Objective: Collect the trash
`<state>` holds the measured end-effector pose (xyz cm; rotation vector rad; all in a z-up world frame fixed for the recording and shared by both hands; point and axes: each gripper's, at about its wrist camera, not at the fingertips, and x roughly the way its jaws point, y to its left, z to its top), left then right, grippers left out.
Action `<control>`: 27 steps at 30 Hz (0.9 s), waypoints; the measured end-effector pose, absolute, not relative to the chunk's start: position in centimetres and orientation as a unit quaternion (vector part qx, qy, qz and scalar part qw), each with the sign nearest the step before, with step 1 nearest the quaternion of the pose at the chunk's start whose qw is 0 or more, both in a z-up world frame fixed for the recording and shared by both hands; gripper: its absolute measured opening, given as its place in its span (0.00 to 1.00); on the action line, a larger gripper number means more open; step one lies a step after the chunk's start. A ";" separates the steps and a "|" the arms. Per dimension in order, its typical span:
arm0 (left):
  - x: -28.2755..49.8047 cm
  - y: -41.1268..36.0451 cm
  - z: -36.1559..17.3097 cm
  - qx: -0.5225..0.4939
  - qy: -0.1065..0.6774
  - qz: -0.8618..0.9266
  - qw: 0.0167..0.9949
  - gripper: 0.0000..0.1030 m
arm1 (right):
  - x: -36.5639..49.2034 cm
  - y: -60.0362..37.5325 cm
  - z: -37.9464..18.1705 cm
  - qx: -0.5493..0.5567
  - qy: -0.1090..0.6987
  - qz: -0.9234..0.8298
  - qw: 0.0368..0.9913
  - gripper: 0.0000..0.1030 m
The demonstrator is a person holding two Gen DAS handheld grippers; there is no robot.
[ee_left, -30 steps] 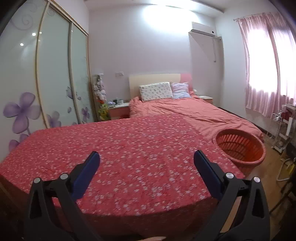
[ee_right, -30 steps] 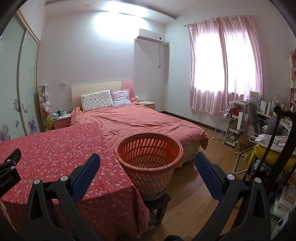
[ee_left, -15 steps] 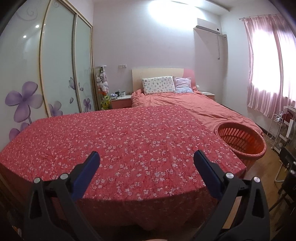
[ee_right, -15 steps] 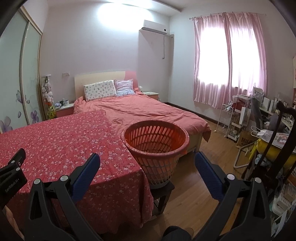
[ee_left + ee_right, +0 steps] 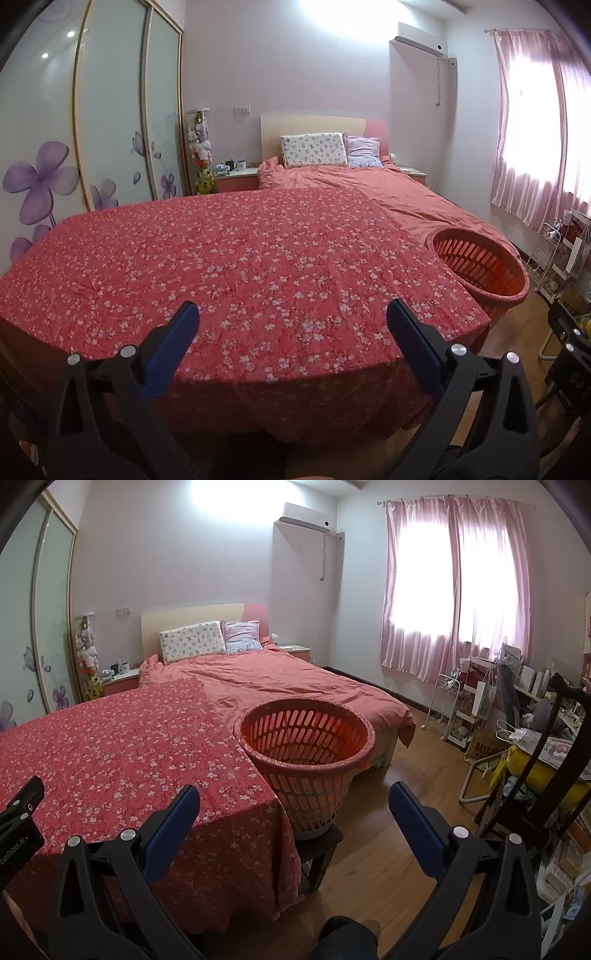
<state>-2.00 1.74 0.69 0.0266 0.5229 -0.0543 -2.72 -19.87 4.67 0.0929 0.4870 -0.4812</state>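
An orange slatted plastic basket (image 5: 306, 746) stands on a small dark stool (image 5: 319, 847) at the right end of the table; it also shows in the left wrist view (image 5: 480, 264). The table (image 5: 240, 258) wears a red floral cloth and I see no trash on it. My left gripper (image 5: 291, 332) is open and empty, held back from the table's near edge. My right gripper (image 5: 293, 814) is open and empty, in front of the basket and short of it. The left gripper's body shows at the right wrist view's left edge (image 5: 18, 823).
A bed (image 5: 295, 686) with a red cover lies behind the table. A sliding wardrobe (image 5: 110, 118) lines the left wall. Cluttered racks, a chair (image 5: 543, 760) and bags crowd the right side. Wooden floor (image 5: 388, 830) lies to the right of the basket.
Both grippers have drawn back and risen a little; the table and basket look smaller and farther off. Both stay open and empty.
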 end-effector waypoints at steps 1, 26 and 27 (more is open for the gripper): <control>-2.0 1.7 0.6 0.012 0.261 -0.027 0.965 0.96 | -2.7 -19.8 4.6 0.045 0.240 -0.236 0.941 0.98; -1.8 0.9 0.5 -0.011 0.286 -0.048 0.957 0.96 | -2.6 -20.5 4.2 0.053 0.245 -0.240 0.938 0.98; -1.8 0.8 0.5 -0.012 0.286 -0.049 0.957 0.96 | -2.6 -20.5 4.2 0.053 0.245 -0.240 0.938 0.98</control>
